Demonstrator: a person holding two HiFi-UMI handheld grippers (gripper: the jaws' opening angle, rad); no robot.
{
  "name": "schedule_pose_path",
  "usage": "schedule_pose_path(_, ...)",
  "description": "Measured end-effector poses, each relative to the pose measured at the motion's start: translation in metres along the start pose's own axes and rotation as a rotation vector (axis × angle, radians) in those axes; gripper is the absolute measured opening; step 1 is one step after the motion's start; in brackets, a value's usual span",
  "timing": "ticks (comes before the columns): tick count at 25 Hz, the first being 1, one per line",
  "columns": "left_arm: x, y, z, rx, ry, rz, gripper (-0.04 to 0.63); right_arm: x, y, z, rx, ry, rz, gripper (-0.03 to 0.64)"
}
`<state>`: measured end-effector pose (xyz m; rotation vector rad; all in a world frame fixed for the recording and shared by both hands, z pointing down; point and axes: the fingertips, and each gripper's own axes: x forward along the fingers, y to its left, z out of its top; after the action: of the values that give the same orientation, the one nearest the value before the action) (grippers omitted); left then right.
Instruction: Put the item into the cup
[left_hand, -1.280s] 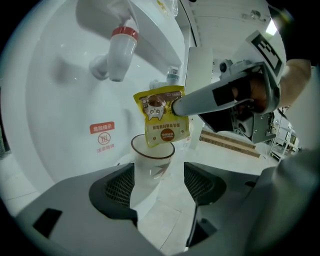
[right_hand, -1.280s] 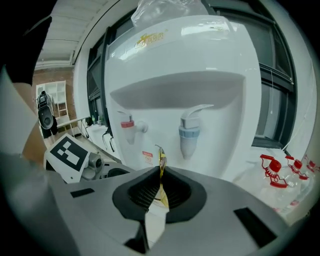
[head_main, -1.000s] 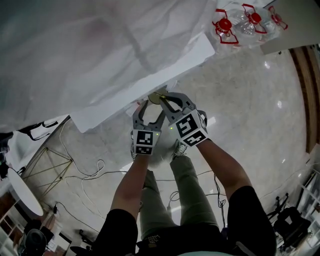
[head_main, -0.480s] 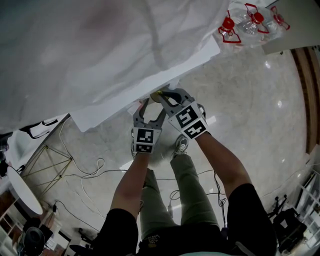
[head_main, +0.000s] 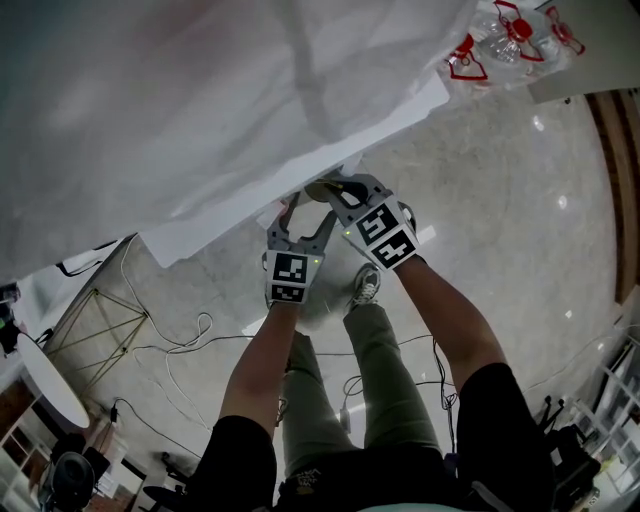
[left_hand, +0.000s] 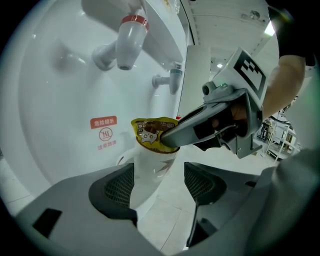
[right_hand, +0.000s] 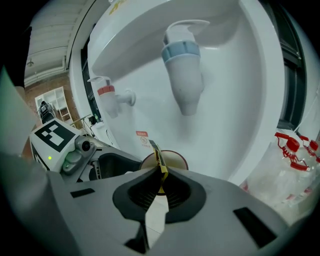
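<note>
A white paper cup (left_hand: 150, 170) hangs in the air between the pads of my left gripper (left_hand: 159, 182), which is shut on it. A yellow and brown packet (left_hand: 149, 132) stands partly inside the cup's mouth. My right gripper (right_hand: 161, 182) is shut on the packet (right_hand: 159, 160), seen edge-on over the cup's rim (right_hand: 175, 159). In the head view both grippers meet under the white dispenser, the left gripper (head_main: 300, 212) just below the right gripper (head_main: 325, 188). The cup is mostly hidden there.
A white water dispenser is right ahead, with a red-capped tap (left_hand: 131, 40), a blue-ringed tap (right_hand: 182, 65) and a red warning label (left_hand: 104, 132). Clear bottles with red handles (head_main: 510, 40) lie at the top right. Cables (head_main: 190, 340) run over the tiled floor.
My right gripper has shifted slightly up and right with the packet, staying over the cup. The left gripper has barely moved.
</note>
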<state>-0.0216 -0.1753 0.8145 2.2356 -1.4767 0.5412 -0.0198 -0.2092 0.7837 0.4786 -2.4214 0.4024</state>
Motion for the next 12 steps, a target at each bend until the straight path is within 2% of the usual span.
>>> schedule_pose_path(6, -0.0039, 0.0012, -0.0003, -0.009, 0.002, -0.003, 0.314, -0.0001, 0.0053, 0.0029, 0.019, -0.004, 0.001, 0.049)
schedule_pose_path(12, -0.0047, 0.0009, -0.0030, -0.001, 0.014, -0.014, 0.315, -0.0061, 0.0034, 0.0093, 0.095, -0.072, -0.011, 0.052)
